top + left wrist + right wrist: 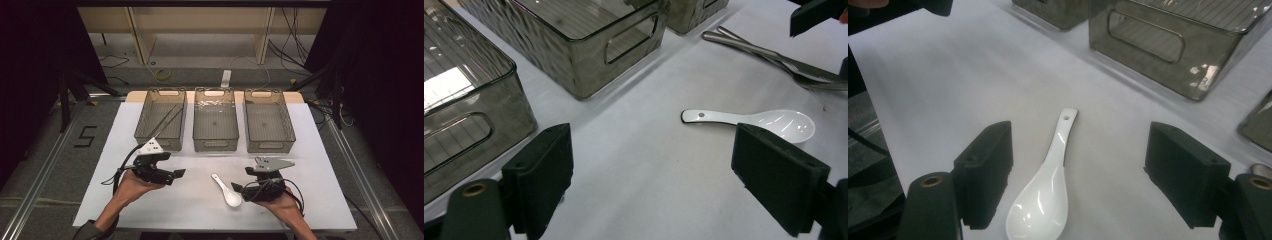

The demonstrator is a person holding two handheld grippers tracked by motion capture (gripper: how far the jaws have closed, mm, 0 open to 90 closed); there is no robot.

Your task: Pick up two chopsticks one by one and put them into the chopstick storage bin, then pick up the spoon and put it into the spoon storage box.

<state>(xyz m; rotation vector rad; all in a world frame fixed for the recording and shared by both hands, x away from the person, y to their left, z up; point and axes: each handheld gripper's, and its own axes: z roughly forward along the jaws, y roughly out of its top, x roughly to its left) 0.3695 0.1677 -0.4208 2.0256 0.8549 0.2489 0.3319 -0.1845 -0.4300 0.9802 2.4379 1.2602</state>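
glossy white spoon [1045, 192], white table [200, 210], smoky grey ribbed bins [215, 120], black gripper [240, 189]

The white spoon [1044, 197] looks like glossy glazed ceramic, smooth and catching highlights. The 3 bins [215, 120] are smoky translucent plastic with rippled walls and ribbed floors. The table cover [200, 205] is matt white, paper-like. Metal cutlery [774, 60] shines like brushed steel. The gripper pads [985, 172] look matt black, slightly grainy, rubbery.
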